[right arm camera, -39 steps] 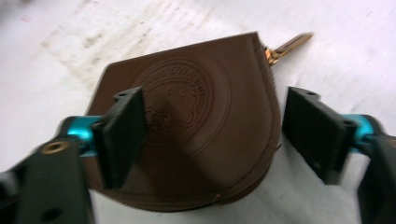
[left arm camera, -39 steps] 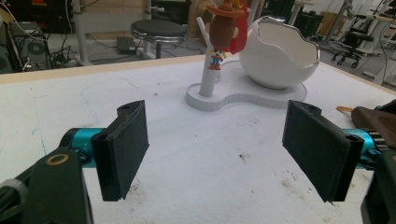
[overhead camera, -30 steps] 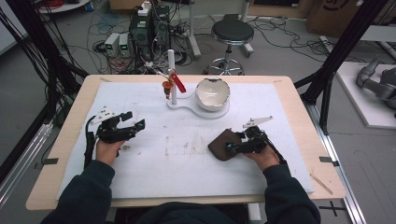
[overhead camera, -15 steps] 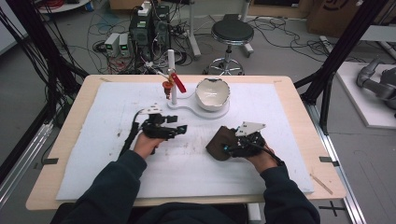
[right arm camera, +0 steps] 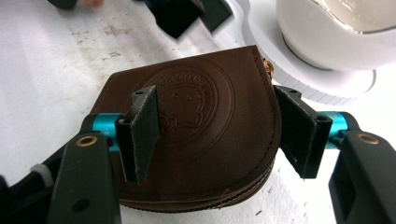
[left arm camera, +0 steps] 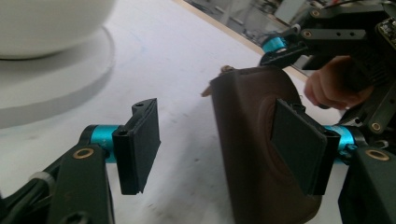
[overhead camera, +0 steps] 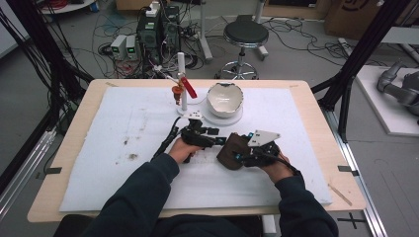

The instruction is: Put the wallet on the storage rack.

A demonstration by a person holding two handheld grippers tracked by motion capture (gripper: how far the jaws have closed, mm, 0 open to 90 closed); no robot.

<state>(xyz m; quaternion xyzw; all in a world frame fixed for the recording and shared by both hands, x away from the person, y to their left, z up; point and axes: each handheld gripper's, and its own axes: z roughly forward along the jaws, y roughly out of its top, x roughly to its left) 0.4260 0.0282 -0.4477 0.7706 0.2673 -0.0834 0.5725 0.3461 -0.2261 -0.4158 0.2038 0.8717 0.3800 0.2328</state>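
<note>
A brown leather pouch [overhead camera: 230,150] with an embossed round emblem sits tilted off the white mat, right of centre. My right gripper [overhead camera: 243,156] holds it. In the right gripper view its left pad lies on the pouch's [right arm camera: 205,93] face and the right pad presses the edge. These jaws [right arm camera: 217,135] have just been closing. My left gripper [overhead camera: 216,137] has come up to the pouch's left side. Its jaws [left arm camera: 215,149] have just been closing but stand apart. The pouch's [left arm camera: 247,121] edge reaches in between them by the right pad, and the left pad is free.
A white bowl [overhead camera: 225,96] rests on a round white base [overhead camera: 236,118] just beyond both grippers. Left of the bowl rises a white post [overhead camera: 182,81] with a red clip [overhead camera: 188,88]. The white mat [overhead camera: 123,133] is stained at the left. A stool and cables stand behind the table.
My left hand has swept from the table's left side rightward to the pouch. The right gripper has stayed at the pouch.
</note>
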